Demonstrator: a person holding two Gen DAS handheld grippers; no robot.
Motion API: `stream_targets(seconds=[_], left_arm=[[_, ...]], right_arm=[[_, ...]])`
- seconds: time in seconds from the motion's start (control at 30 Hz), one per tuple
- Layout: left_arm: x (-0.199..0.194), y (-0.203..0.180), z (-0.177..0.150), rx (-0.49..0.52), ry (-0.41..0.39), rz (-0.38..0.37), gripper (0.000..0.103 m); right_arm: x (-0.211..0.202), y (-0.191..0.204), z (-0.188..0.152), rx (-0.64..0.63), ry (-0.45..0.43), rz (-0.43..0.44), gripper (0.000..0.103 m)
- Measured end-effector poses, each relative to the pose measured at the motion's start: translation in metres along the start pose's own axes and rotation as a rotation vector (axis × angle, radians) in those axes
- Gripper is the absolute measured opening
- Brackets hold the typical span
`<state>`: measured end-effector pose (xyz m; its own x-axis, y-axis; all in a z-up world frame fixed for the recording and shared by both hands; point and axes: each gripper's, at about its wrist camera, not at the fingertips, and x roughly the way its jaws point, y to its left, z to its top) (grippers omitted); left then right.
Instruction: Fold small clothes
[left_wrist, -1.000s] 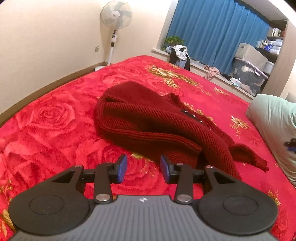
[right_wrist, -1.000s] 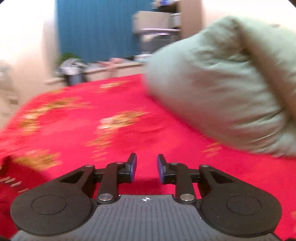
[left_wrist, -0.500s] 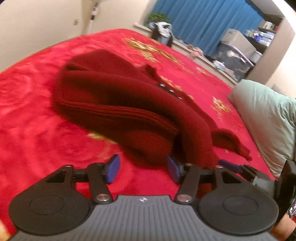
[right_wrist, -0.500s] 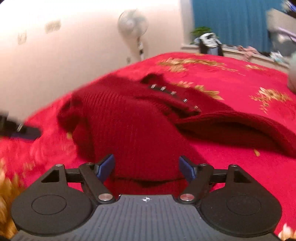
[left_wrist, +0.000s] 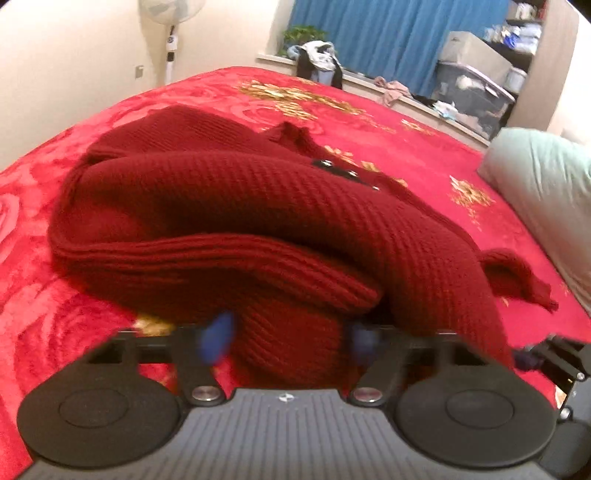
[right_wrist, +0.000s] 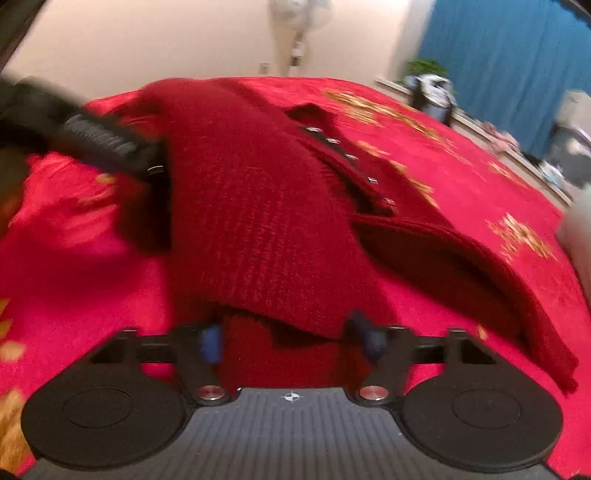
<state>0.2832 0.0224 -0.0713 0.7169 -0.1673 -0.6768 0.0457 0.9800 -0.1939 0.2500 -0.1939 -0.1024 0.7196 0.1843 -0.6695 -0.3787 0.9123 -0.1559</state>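
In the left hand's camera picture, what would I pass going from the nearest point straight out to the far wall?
left gripper → dark red knitted sweater → red flowered bedspread → window ledge with a plant → blue curtain.

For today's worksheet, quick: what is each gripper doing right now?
Left gripper: jaws just closing around the dark red knit sweater; grip cannot be told.
Right gripper: jaws just closing around the sweater's edge; grip cannot be told.

Lay ahead under warm light: red floral bedspread (left_wrist: 424, 155). Stood far ahead left against cream wall (left_wrist: 74, 55): fan (left_wrist: 168, 22). Hung ahead right: blue curtain (left_wrist: 399, 33), above cluttered sill (left_wrist: 369, 83). Rested at right: pale pillow (left_wrist: 546, 184).
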Motion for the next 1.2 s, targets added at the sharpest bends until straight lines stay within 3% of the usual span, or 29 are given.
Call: stream_targets(seconds=[0.03,0.1,0.2,0.33,0.5,0.57,0.6,0.67,0.7,0.73,0.83,0.97,1.07,1.13,1.2], left_arm=[[-0.006,0.004,0.001,0.003,-0.015,0.003,0.023],[-0.026,0.006,0.002,0.031,-0.075,0.016,0.018],[-0.070,0.015,0.001,0.013,-0.121,0.023,0.016],[-0.148,0.020,-0.009,0.073,-0.205,0.009,0.014],[-0.252,0.047,-0.061,0.069,-0.249,-0.092,0.014],[-0.279,0.060,-0.089,0.068,-0.225,-0.127,0.016],[-0.285,0.068,-0.101,0.064,-0.190,-0.136,0.022],[-0.289,0.090,-0.125,0.046,-0.106,-0.177,0.037],[-0.290,0.103,-0.133,0.024,-0.084,-0.188,0.049],[-0.291,0.115,-0.139,-0.008,-0.084,-0.179,0.054],[-0.291,0.144,-0.136,-0.129,-0.099,-0.185,0.061],[-0.279,0.162,-0.125,-0.263,-0.105,-0.141,0.063],[-0.251,0.164,-0.121,-0.275,0.017,-0.055,0.072],[-0.232,0.158,-0.127,-0.250,0.112,0.018,0.072],[-0.216,0.153,-0.132,-0.215,0.190,0.058,0.072]], right_arm=[[0.000,-0.006,0.003,0.046,0.000,0.024,0.023],[-0.009,-0.014,0.009,0.082,-0.017,0.032,0.017],[-0.040,-0.030,0.020,0.099,-0.063,0.002,0.014],[-0.104,-0.057,0.036,0.167,-0.131,0.057,0.008],[-0.192,-0.046,0.016,0.119,-0.176,0.139,0.008],[-0.226,-0.045,-0.004,0.130,-0.197,0.203,0.008],[-0.241,-0.042,-0.015,0.111,-0.200,0.253,0.009],[-0.266,-0.036,-0.039,0.056,-0.201,0.365,0.011],[-0.273,-0.037,-0.050,0.057,-0.214,0.380,0.023],[-0.274,-0.042,-0.060,0.082,-0.218,0.382,0.036],[-0.252,-0.066,-0.075,0.235,-0.189,0.302,0.040],[-0.195,-0.094,-0.091,0.471,-0.093,0.157,0.049],[-0.156,-0.102,-0.110,0.576,0.005,0.081,0.049],[-0.132,-0.103,-0.120,0.610,0.088,0.054,0.050],[-0.119,-0.099,-0.125,0.616,0.115,0.058,0.056]])
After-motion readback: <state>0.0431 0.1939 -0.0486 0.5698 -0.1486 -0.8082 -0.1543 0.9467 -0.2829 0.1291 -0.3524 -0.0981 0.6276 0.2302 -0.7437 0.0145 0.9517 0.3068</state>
